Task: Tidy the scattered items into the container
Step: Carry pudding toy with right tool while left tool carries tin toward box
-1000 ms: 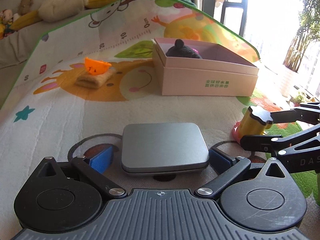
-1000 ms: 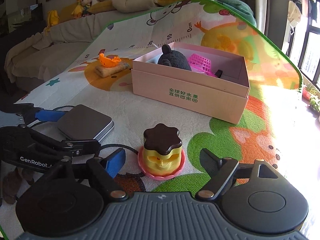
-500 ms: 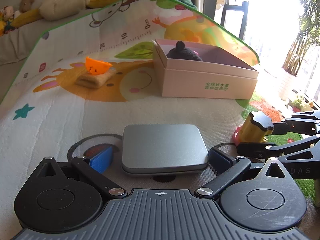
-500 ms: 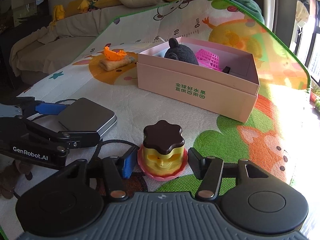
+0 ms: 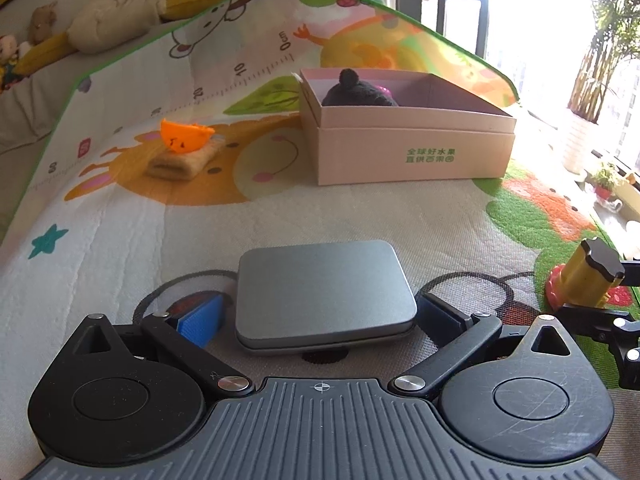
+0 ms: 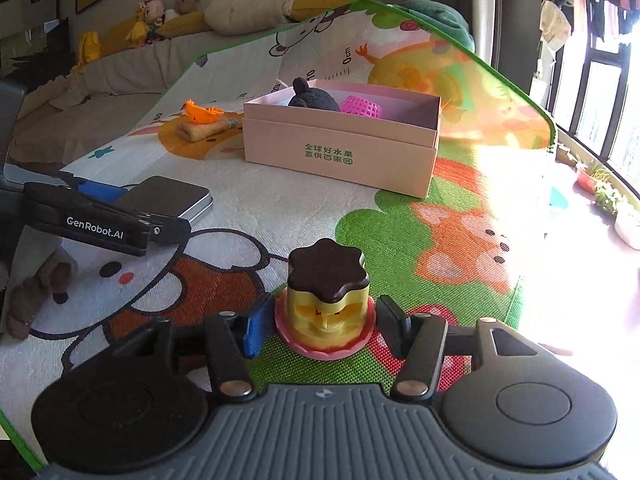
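While your right gripper [image 6: 325, 326] pinches the pudding toy [image 6: 326, 298] at its pink scalloped base, the toy stands upright on the green part of the play mat [image 6: 400, 216]. It has a yellow body with cut-out openings and a dark brown, flower-shaped cap on top. Both finger pads touch the base, one on each side. From the left wrist view the same toy [image 5: 586, 276] shows at the far right edge, tilted by the lens, with your right gripper's black fingers around it.

Your left gripper [image 5: 320, 316] is spread wide around a flat grey metal tin [image 5: 324, 292] with rounded corners and a closed lid. The blue pad on one side sits just beside the tin's edge, and the dark pad on the other side is near the opposite corner; you cannot tell from these views whether either one touches it. The tin lies flat on the mat.

Farther back, the pink cardboard box [image 6: 340, 152] with green printed characters on its side stands open. Inside it you can see a black plush toy [image 6: 314, 98] and a pink mesh item [image 6: 362, 107]. To the box's left, well apart from both grippers, an orange plastic piece [image 5: 184, 136] rests on a small rolled beige cloth [image 5: 182, 162].
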A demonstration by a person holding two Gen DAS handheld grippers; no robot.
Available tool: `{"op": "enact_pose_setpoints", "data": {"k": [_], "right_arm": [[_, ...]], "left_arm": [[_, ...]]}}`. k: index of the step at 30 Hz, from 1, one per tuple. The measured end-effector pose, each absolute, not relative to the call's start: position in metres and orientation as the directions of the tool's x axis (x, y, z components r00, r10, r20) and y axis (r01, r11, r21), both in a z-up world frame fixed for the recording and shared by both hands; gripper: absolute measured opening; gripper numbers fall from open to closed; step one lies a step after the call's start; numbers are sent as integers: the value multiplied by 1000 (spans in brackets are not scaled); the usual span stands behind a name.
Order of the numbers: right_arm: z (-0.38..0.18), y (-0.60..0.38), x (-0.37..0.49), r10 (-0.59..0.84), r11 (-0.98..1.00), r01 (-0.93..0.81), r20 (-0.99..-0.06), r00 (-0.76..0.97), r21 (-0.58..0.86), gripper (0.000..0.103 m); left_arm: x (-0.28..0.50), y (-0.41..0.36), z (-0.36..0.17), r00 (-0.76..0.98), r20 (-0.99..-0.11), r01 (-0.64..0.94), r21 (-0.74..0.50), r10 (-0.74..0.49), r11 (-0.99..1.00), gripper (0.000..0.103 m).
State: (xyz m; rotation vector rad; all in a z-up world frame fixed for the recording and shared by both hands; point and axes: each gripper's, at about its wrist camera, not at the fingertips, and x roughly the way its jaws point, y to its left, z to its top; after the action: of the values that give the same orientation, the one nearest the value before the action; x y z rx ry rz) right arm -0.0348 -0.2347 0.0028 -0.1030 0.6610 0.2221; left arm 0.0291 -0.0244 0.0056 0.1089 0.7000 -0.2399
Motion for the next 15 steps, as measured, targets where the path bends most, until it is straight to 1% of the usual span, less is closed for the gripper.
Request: {"op": "enact_pose_setpoints", "data": {"k": [2,3,10,12,13,15], "right_arm": [[2,-237,-32,164,976,-220,-624,764,-12,66],[2,-239,-32,166,977,-214,-625,762,-2,67],[1,-240,-33,172,977,-213,-624,762,8,68],[1,-239,-33,171,977,-214,-624,762,6,68],[1,-239,-33,172,977,-215,-624,762,6,68],[1,-238,-33,170,976,-216,-624,763,3,68]], "left_arm": [[32,-27,6,737,-652,258,24,-180,966,103],[34,-29,6,737,-653,256,26,-178,966,103],[35,-32,6,732,-654,279,34,-189,960,103],[33,-33,7,732,-652,290,38,-196,956,100],[31,-34,8,730,-651,300,34,-206,953,97],[28,-36,9,726,-653,317,37,-217,948,97]]}}
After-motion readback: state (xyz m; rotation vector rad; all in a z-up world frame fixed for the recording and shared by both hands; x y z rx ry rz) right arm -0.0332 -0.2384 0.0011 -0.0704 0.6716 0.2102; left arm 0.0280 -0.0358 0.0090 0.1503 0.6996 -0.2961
